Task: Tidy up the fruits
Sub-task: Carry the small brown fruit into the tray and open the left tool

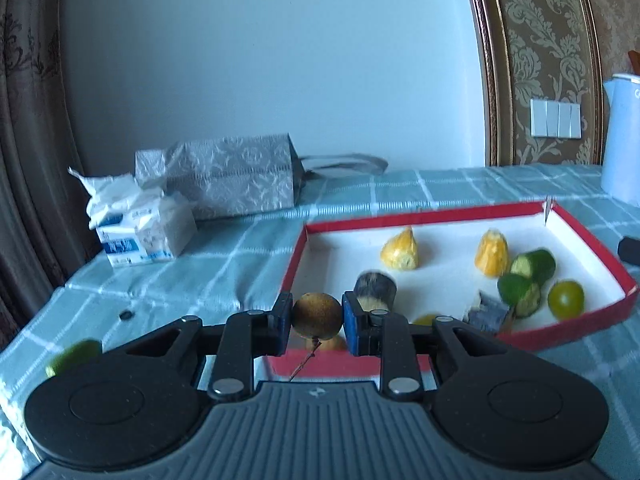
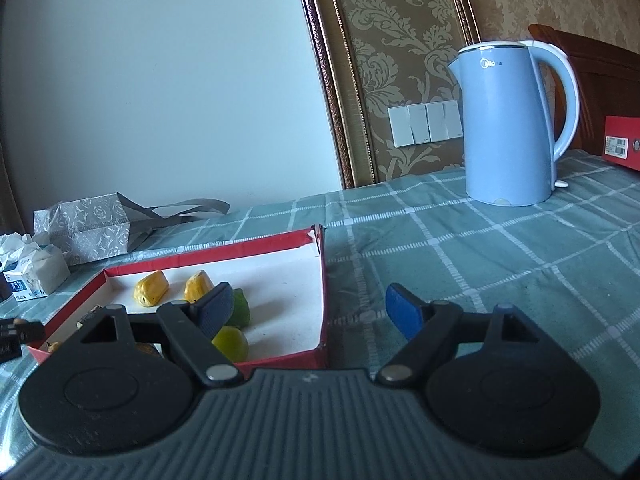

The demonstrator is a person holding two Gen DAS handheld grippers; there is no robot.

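Observation:
My left gripper (image 1: 317, 316) is shut on a round brown fruit (image 1: 317, 315) with a thin stem, held above the near left corner of a red box lid (image 1: 400, 220) with a white inside. In the lid lie two yellow pieces (image 1: 400, 250), cucumber chunks (image 1: 528, 276), a green round fruit (image 1: 565, 299) and a dark sugarcane piece (image 1: 374, 286). A green fruit (image 1: 74, 356) lies on the cloth at the left. My right gripper (image 2: 310, 310) is open and empty over the lid's right wall (image 2: 322, 280).
A green checked cloth (image 2: 480, 260) covers the table. A blue kettle (image 2: 508, 120) stands at the back right, with a red box (image 2: 622, 142) beside it. A grey patterned bag (image 1: 232, 176) and a tissue pack (image 1: 136, 228) sit at the back left.

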